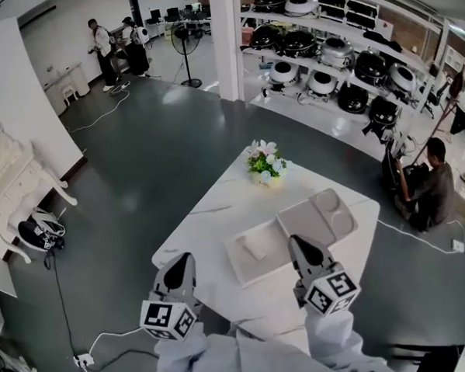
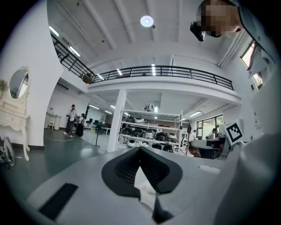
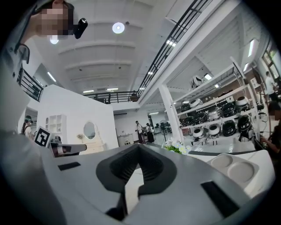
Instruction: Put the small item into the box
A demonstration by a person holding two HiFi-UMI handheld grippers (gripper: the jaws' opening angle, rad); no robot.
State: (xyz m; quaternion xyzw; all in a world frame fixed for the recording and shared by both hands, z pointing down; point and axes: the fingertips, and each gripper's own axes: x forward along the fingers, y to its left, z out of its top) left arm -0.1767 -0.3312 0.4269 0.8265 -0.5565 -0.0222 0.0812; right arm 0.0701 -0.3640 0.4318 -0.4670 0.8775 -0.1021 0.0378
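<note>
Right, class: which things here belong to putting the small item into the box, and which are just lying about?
Job: small item; box; tray under the item; left claw and right claw, both shut and empty.
Lying about: flowers; fan; cookers on the shelves.

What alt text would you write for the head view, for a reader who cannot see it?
The left tongs and right tongs, both closed, hover above a white table bearing a shallow tray, a divided tray and potted flowers.
</note>
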